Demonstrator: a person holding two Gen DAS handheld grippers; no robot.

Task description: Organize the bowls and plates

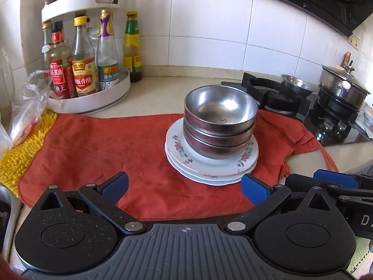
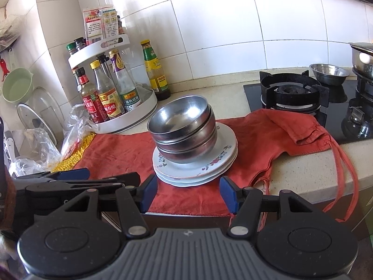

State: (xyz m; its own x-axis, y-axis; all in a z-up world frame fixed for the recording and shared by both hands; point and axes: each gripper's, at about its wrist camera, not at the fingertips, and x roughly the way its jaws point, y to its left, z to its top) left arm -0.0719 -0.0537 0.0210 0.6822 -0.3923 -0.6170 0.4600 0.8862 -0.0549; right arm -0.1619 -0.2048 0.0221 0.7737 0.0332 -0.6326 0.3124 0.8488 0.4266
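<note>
Three nested steel bowls (image 1: 220, 121) sit on a stack of white floral plates (image 1: 211, 166) on a red cloth (image 1: 98, 154). The right wrist view shows the same bowls (image 2: 184, 130) tilted on the plates (image 2: 198, 165) over the cloth (image 2: 121, 151). My left gripper (image 1: 185, 187) is open and empty, just short of the plates. My right gripper (image 2: 190, 192) is open and empty, its blue pads (image 2: 229, 193) either side of the plates' near rim, not touching. The right gripper also shows in the left wrist view (image 1: 335, 182), and the left gripper in the right wrist view (image 2: 72, 177).
A white two-tier rack of sauce bottles (image 1: 81, 74) stands back left, with a plastic bag (image 1: 28, 107) and yellow mat (image 1: 21, 154) beside it. A gas stove (image 1: 279, 95) with a steel pot (image 1: 342, 86) and small bowl (image 2: 329, 73) lies right. The counter edge (image 2: 326, 186) is near.
</note>
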